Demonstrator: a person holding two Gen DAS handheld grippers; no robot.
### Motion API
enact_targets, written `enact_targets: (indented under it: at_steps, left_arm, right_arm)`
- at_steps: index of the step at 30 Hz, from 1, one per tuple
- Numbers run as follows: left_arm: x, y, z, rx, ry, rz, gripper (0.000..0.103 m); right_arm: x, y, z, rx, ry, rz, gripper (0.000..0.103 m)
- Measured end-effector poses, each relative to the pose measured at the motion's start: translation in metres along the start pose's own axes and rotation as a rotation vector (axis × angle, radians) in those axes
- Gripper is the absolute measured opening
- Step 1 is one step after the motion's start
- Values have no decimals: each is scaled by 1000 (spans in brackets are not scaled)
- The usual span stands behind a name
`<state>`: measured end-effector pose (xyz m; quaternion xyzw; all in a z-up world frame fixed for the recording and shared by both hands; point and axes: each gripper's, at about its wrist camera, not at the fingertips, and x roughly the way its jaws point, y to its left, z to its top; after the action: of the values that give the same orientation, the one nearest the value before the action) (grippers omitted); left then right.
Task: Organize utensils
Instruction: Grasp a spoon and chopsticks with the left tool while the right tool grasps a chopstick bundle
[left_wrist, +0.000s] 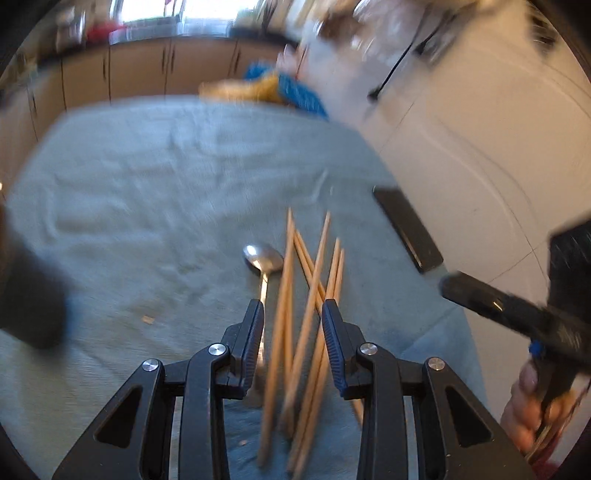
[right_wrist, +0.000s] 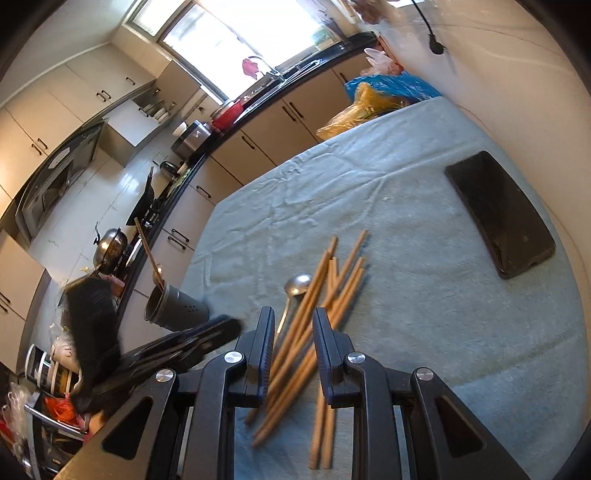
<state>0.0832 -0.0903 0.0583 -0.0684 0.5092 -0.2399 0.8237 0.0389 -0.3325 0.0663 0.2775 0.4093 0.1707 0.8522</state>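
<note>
Looking through the left wrist view, the left gripper (left_wrist: 293, 314) hovers with jaws spread and empty above crossed chopsticks (left_wrist: 295, 295) and a spoon (left_wrist: 263, 258) lying mid-tabletop (left_wrist: 147, 184); closing here would likely catch several sticks at once.

From the right wrist view, the right gripper (right_wrist: 293, 321) is likewise spread and empty over the same pile. A utensil holder (right_wrist: 177, 306) sits at the tabletop's left edge, where a stray nudge could tip it off.

Pale, matt wooden chopsticks (right_wrist: 317, 295) and a polished metal spoon (right_wrist: 295, 286) are laid on a soft, slightly creased grey-blue cloth (right_wrist: 369, 192). A glossy black phone (right_wrist: 502, 214) and a matt grey perforated plastic holder (right_wrist: 177, 308) are also shown. The gripper fingers (left_wrist: 334, 343) are faced with ribbed pads.
</note>
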Motion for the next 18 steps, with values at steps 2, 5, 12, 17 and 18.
enact_targets:
  at_steps: [2,5,12,17,18]
  left_arm:
    - [17,6,8,-58,39,-22,31]
    - [41,19,20,-149,86,-34,31]
    - [68,21,39,-217,99,-47,31]
    - [84,25,46,-232,89,-38,16]
    - [84,26,46,-238,78,-56,7]
  right_arm:
    - [-2,-4,-1,10,-2,2,23]
    - [-6,-16,-2,21,-4,6,23]
    - [-11,-36,0,48,-6,-1,23]
    - [-7,-45,3,72,3,-8,23]
    - [-5,-46,3,77,7,-10,23]
